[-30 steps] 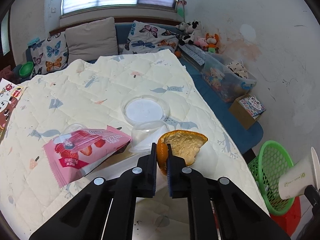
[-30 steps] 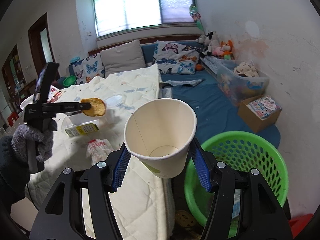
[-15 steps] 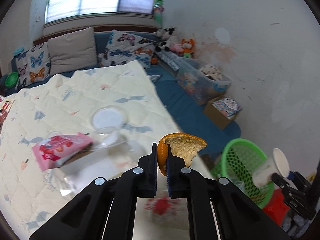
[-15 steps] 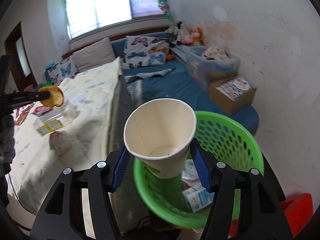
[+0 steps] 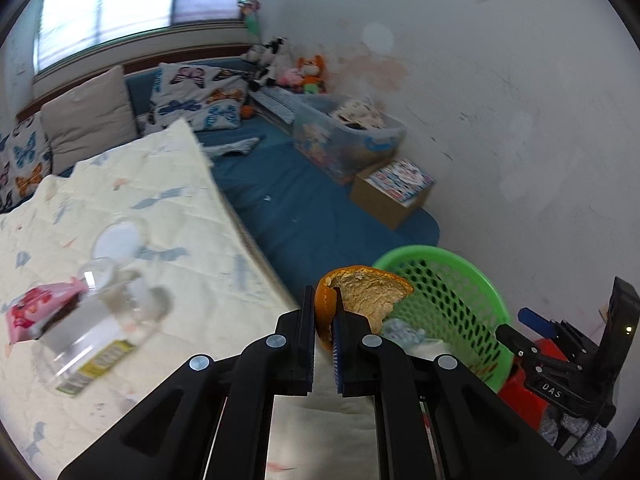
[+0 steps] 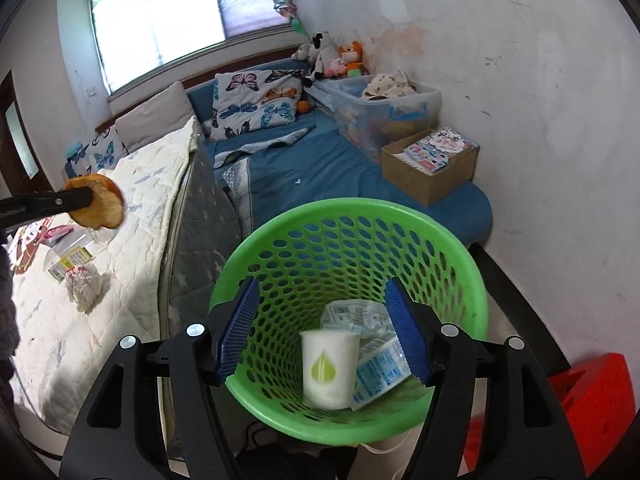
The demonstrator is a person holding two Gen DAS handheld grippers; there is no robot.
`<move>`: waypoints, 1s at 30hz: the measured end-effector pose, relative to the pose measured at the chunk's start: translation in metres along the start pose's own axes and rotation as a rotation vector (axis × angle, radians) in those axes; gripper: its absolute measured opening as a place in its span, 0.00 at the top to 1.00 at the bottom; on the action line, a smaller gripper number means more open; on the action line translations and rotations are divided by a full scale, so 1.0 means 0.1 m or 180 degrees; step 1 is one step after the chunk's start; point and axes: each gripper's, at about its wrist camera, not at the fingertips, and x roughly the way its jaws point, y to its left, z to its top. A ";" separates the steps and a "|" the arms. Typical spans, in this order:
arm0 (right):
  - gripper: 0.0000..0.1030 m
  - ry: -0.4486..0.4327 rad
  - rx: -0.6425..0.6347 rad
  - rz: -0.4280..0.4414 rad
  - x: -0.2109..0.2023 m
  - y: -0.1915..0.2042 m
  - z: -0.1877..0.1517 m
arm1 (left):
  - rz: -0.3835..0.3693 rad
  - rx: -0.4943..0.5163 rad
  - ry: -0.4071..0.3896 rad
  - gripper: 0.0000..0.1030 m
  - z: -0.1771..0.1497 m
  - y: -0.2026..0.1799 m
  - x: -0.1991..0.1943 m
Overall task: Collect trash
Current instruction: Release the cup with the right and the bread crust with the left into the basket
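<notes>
Left gripper (image 5: 323,322) clamped on peel (image 5: 362,300), frame center; peel's lower part hidden btwn fingers. Lower left, wrapper (image 5: 40,312) and box (image 5: 86,344) blurred. Right gripper (image 6: 324,330) jaws apart above basket (image 6: 460,264); cup (image 6: 329,366) inside, blurred.

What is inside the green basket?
Inside the green basket sits a white paper cup with a green leaf mark. Beside it lie a blue-and-white carton and a crumpled wrapper. Whatever is under them is covered.
</notes>
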 end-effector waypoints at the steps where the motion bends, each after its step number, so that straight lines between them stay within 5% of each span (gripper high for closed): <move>1: 0.35 -0.0015 0.0016 0.0000 -0.03 -0.03 -0.01 | -0.0021 0.0037 0.0024 0.93 0.00 -0.08 0.04; 20: 0.32 -0.0109 0.0215 0.0032 -0.39 -0.31 -0.26 | -0.0126 0.0417 0.0463 0.91 -0.25 -0.82 0.63; 24: 0.32 -0.0104 0.0214 0.0046 -0.40 -0.29 -0.28 | -0.0135 0.0480 0.0403 0.64 -0.30 -0.87 0.59; 30: 0.32 -0.0087 0.0167 0.0118 -0.41 -0.16 -0.29 | -0.0144 0.0531 0.0284 0.58 -0.32 -0.82 0.38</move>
